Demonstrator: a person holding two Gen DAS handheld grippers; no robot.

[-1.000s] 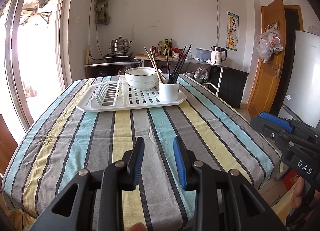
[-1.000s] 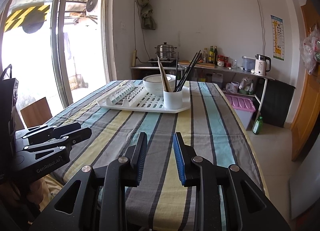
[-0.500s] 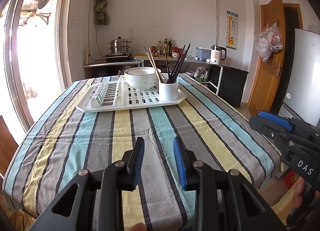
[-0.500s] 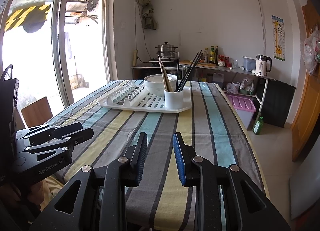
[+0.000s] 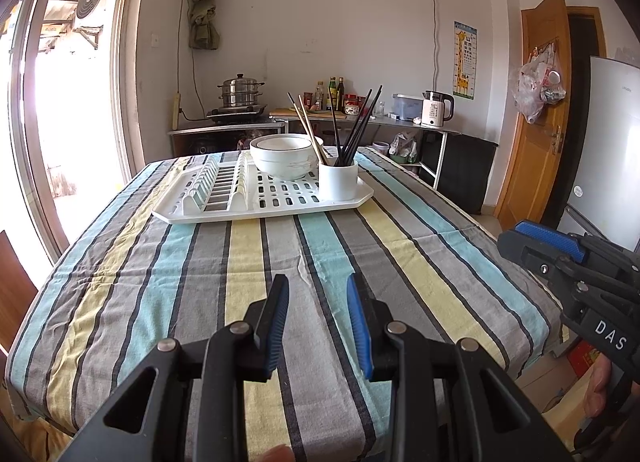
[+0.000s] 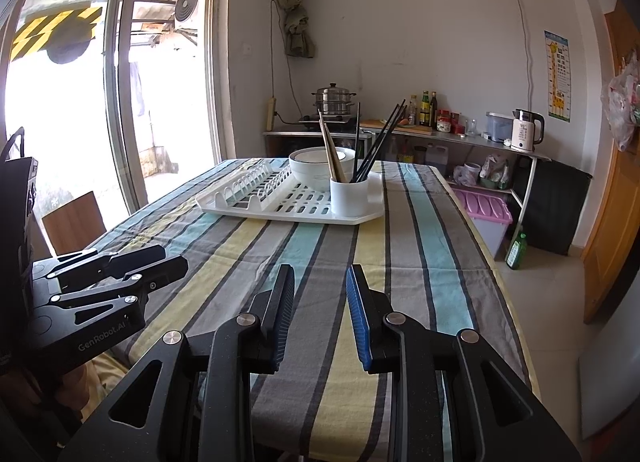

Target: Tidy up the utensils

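Observation:
A white dish rack tray (image 5: 224, 214) (image 6: 248, 211) lies at the far end of the striped table. On it stand white bowls (image 5: 282, 158) (image 6: 316, 166) and a white cup (image 5: 338, 181) (image 6: 349, 195) holding black chopsticks (image 5: 358, 124) (image 6: 380, 138) and wooden chopsticks (image 5: 308, 124) (image 6: 330, 146). My left gripper (image 5: 318, 294) hovers over the near table edge, open, nothing between its blue pads. My right gripper (image 6: 320, 286) is open too and holds nothing, beside the left one. Both are far from the tray.
The striped tablecloth (image 5: 280, 254) covers the table. A counter (image 5: 360, 118) at the back wall carries a steamer pot (image 5: 240, 92), bottles and a kettle (image 5: 436, 108). A glass door is left; a wooden door (image 5: 536, 110), fridge and pink bin (image 6: 484, 210) are right.

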